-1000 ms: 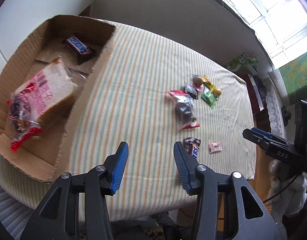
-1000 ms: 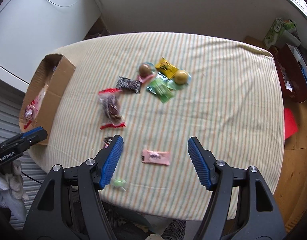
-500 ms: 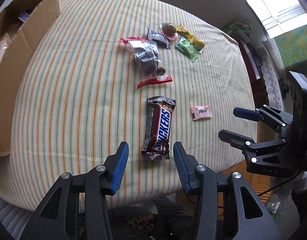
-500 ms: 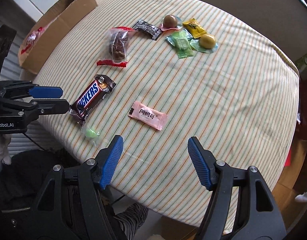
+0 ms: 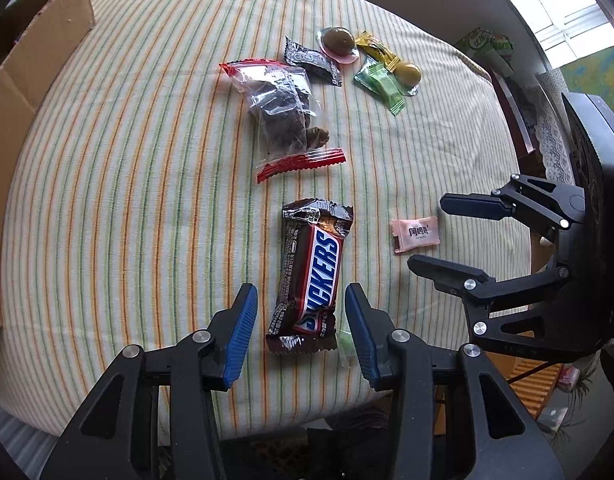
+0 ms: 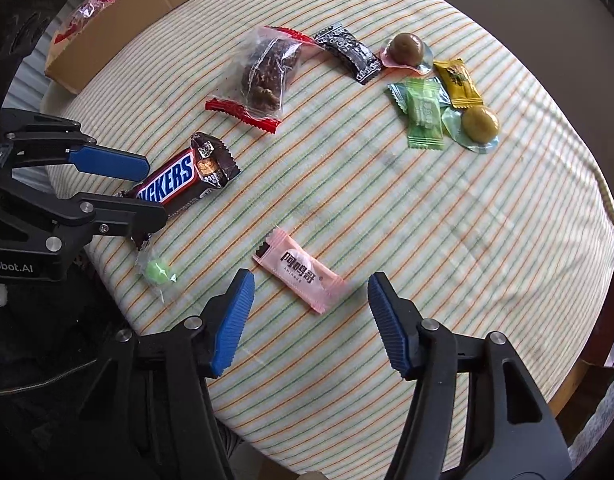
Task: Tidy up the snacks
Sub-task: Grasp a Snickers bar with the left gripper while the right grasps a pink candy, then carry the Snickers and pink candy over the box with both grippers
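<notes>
Over the striped desk (image 5: 127,160) you are lowering both released grippers, the left gripper (image 5: 299,332) straddling the Snickers bar (image 5: 313,276) untouched, the right gripper (image 6: 307,316) closing around the pink candy packet (image 6: 301,270); next, sink, pinch, carry boxward.

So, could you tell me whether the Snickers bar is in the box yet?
Not yet: the Snickers bar lies flat on the striped tablecloth, outside the box.

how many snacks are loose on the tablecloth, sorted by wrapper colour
brown: 1, Snickers bar
clear: 4, red-edged bag, two round candies, small green candy
green: 1
black: 1
yellow: 1
pink: 1
total: 9
</notes>
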### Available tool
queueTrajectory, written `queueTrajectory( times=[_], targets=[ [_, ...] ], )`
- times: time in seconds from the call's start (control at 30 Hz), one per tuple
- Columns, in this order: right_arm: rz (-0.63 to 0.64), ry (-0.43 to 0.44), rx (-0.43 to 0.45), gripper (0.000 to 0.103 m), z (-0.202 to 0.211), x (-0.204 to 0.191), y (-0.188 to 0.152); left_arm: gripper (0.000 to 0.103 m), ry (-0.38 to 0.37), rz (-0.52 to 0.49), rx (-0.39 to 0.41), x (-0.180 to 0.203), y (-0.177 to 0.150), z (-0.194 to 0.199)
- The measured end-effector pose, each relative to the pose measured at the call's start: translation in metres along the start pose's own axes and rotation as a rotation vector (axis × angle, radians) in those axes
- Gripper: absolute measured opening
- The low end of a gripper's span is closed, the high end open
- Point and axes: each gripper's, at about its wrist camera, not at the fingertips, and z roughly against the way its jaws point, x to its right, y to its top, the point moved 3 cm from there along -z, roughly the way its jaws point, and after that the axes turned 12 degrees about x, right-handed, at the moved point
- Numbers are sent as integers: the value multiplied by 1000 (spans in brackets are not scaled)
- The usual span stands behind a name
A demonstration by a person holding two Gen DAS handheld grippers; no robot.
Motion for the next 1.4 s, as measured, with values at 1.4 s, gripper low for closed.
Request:
queueTrajectory(
  times=[1.4],
  targets=[
    [-361, -7, 128, 21, 27, 30, 1, 27, 56, -61, 83, 3, 28, 10]
  ],
)
